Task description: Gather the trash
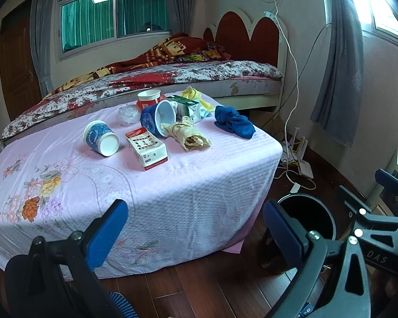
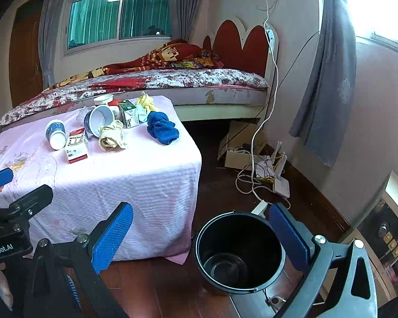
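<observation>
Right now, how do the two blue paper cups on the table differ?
The smaller blue cup lies alone near the table's left side, base toward the camera; the larger blue cup lies mid-table, its open white mouth facing the camera. The smaller one touches nothing, while the larger has a crumpled beige wrapper at its mouth. Both lie tipped over.

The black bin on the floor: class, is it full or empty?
Empty. The right wrist view looks down into the black bin and shows its bare bottom.
</observation>
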Demonstrator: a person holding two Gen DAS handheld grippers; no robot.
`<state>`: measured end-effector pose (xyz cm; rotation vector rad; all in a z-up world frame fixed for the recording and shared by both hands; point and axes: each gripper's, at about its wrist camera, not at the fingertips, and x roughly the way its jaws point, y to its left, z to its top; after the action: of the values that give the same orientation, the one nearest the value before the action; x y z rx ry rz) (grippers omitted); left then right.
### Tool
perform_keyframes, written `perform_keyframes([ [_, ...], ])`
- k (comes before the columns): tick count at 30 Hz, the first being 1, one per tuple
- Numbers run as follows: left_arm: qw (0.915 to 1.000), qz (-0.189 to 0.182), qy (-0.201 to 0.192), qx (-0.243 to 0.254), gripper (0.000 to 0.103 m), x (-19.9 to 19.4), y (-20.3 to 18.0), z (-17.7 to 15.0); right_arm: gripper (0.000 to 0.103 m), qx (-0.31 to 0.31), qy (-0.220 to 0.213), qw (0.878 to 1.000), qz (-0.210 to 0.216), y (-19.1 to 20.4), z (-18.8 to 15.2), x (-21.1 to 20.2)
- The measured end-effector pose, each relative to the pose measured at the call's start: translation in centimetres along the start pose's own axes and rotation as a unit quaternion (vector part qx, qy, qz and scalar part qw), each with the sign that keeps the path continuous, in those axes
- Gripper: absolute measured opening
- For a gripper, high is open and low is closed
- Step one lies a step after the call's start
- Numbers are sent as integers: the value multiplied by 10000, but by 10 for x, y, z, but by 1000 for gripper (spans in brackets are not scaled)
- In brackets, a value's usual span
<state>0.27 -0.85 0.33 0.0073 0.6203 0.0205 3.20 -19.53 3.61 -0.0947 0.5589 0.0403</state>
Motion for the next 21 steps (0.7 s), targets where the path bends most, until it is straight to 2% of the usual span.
perform_keyframes([
  [4,10000,-31,27,31,102,1,-1,0,103,-179,-62,9998,-116,0,-5,3],
  [6,10000,-58,18,10,102,0,-1,2,103,-75,91,9999,-81,-2,-1,6],
  [8,10000,-78,-6,10,102,-1,-1,2,103,81,30,10000,18,-5,0,3],
  [10,10000,-76,-38,32,102,-2,-1,3,103,-9,-65,10000,-61,-4,-3,3],
  [12,10000,-42,-48,28,102,-2,1,2,103,-111,21,9999,-110,-3,-6,8],
  [21,9999,-27,-46,131,102,2,-5,-7,103,47,39,9999,-134,-12,-15,7],
])
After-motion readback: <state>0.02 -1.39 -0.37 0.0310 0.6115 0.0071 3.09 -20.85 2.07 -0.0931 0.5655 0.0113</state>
